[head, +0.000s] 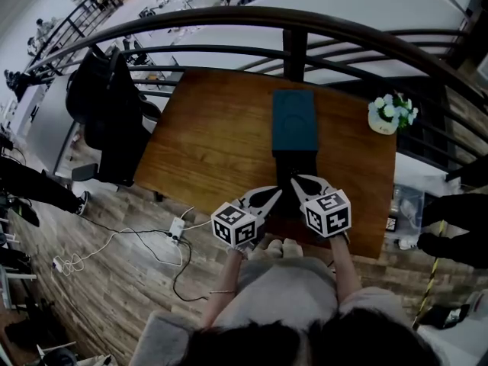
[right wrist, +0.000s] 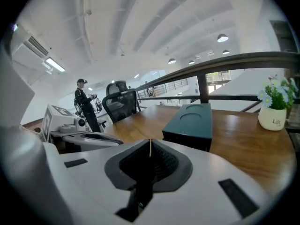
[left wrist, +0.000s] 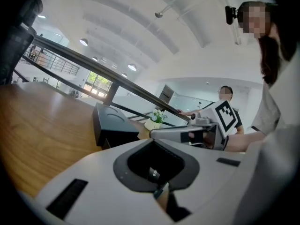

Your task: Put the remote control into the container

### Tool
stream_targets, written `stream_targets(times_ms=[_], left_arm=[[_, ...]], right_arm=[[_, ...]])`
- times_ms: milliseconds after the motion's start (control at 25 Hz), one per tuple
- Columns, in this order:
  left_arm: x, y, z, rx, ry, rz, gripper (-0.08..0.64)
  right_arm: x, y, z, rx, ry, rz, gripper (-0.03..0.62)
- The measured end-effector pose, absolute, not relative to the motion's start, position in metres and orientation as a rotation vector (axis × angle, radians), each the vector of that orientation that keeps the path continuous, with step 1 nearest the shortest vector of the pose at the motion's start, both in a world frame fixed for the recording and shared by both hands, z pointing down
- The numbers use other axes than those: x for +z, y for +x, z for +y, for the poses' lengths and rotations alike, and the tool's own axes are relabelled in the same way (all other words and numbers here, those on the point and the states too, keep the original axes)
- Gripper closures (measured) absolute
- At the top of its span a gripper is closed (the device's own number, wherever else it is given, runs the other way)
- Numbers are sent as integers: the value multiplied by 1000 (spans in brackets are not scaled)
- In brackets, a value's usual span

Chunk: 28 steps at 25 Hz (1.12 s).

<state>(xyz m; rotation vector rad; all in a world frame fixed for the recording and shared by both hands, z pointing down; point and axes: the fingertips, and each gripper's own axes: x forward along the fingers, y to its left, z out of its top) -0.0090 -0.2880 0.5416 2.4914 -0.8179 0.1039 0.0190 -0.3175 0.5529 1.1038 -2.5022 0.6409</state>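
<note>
Head view with both gripper views, late in the task by appearance. The container [head: 293,120], a teal box with darker sides, is standing upright on the wooden counter [head: 206,143], towards the far edge and close to the railing. Its top face is carrying two shallow round recesses and is showing no opening. The remote control is appearing in no view: it is not lying on the bare wood round the box, and neither gripper is carrying it. It is therefore probably sitting inside the closed container already, though the pictures cannot confirm this. If so, the placing is done and little or nothing is remaining.

The left gripper [head: 273,194] and the right gripper [head: 297,181] are hanging side by side over the near edge of the counter, in front of the container's near face and not touching it. Both are pointing towards the box. In each gripper view the jaws are meeting along a thin seam, pressed together with nothing between them. From the right gripper the container is lying ahead and slightly to the right. From the left gripper it is lying ahead and to the left. A small pot of flowers [head: 390,115] is standing at the far right corner, well apart from both.
</note>
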Motion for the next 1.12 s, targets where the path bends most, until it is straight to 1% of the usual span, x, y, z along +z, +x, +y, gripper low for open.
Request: stream_targets(times_ms=[480, 840, 1120], left_arm=[[502, -6, -286, 36, 2595, -804, 556], [481, -4, -284, -23, 2652, -793, 555], [479, -5, -285, -23, 2655, -785, 555]], right_arm=[[504, 22, -311, 578, 1125, -2665, 563], [483, 23, -305, 501, 1103, -2748, 563], [483, 23, -307, 491, 1101, -2755, 563]])
